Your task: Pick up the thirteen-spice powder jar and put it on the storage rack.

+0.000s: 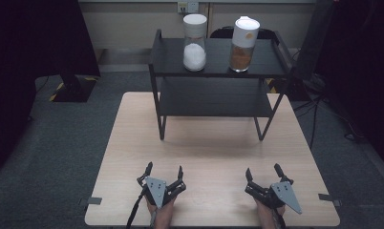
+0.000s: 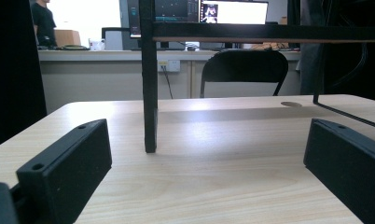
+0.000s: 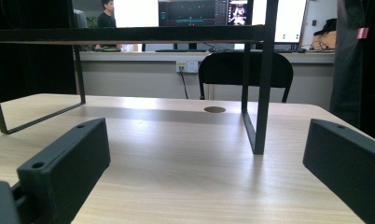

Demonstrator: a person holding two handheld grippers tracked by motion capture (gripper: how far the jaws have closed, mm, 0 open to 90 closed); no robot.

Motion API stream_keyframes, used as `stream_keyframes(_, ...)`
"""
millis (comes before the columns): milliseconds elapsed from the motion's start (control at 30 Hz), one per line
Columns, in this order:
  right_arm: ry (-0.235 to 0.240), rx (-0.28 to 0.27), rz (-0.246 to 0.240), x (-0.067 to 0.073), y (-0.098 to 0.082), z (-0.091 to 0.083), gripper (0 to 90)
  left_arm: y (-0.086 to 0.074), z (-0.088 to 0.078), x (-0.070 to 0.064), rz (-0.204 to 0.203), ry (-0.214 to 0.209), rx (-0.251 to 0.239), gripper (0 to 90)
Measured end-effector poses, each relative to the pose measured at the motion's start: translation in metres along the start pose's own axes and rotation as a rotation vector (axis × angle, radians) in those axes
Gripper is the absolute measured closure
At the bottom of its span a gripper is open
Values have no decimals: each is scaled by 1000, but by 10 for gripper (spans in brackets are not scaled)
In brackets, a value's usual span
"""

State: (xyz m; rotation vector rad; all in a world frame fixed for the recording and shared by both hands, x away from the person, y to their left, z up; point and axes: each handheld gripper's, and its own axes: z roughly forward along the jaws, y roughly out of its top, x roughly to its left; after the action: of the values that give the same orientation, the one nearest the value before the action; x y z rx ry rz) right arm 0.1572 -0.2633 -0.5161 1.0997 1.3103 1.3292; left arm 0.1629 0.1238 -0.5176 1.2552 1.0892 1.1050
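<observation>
A black two-tier metal shelf [image 1: 218,71] stands at the far half of the light wooden table [image 1: 209,148]. On its top tier stand two clear jars with white lids: one with white grains [image 1: 195,43] at the left, one with brown contents [image 1: 242,45] at the right. My left gripper [image 1: 164,171] rests near the table's front edge, open, nothing between its jaws. My right gripper [image 1: 263,171] rests at the front right, also open and holding nothing. In the left gripper view the shelf's front left leg [image 2: 149,93] stands ahead; in the right gripper view the front right leg [image 3: 260,93] does.
A black chair [image 2: 244,70] stands behind the table's far side. A counter with monitors [image 3: 199,11] runs along the back wall, where a person [image 2: 43,23] stands. Dark curtains hang at both sides, with cables on the floor [image 1: 324,109] at the right.
</observation>
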Motion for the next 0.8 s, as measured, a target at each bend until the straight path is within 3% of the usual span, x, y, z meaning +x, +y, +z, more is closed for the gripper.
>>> stream_keyframes(800,-18,-1,0,3,0,-1,0,0,0,1,0,-4,0,3)
